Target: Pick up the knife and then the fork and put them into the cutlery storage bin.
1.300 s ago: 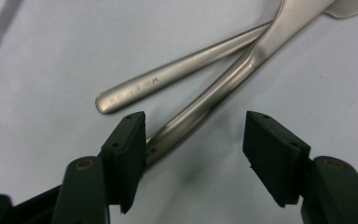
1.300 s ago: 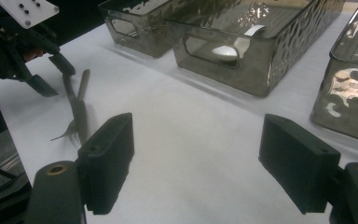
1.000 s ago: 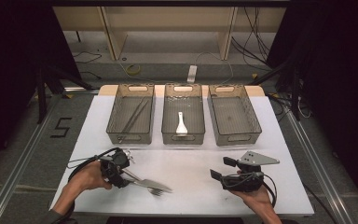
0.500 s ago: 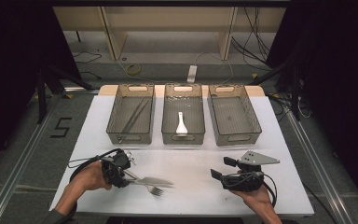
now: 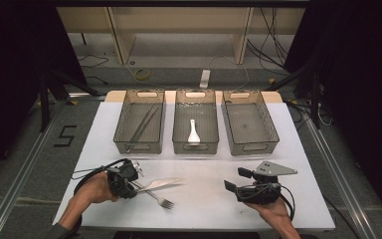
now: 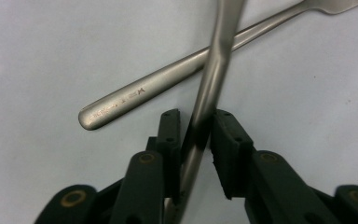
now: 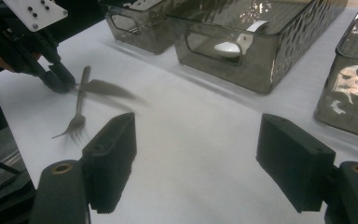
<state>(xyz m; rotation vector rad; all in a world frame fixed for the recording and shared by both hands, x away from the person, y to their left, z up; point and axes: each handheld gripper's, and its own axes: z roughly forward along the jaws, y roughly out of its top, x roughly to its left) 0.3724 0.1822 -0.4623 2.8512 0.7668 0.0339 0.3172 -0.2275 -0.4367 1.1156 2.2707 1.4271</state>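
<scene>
A white desk (image 5: pixel 219 169) stands in a dark room, and three grey bins (image 5: pixel 195 147) are in a row at its far side, well apart from both pairs of fingers.

At the left, the left gripper (image 5: pixel 132 183) is low on the desk. Its fingers (image 6: pixel 170 140) have just been closing and now press the handle of the knife (image 6: pixel 212 79) from both sides. The blade goes away from the fingertips. Just beyond them the knife crosses over the fork (image 6: pixel 140 91), which lies flat on the desk with its handle end free.

To do this step well, I think the grip must stay firm and near the end of the handle, because the metal is thin and smooth and may turn between the pads. The knife should go straight up first, so that it does not drag the fork with it. Then it can travel to one of the bins.

The left forearm comes in from the lower left, and the hand lies close to the desk with the gripper directed to the right and almost level.

At the right, the right gripper (image 5: pixel 229 186) rests in the hand near the front edge and is directed to the left. Its fingers (image 7: pixel 114 140) are wide apart with nothing between them.
</scene>
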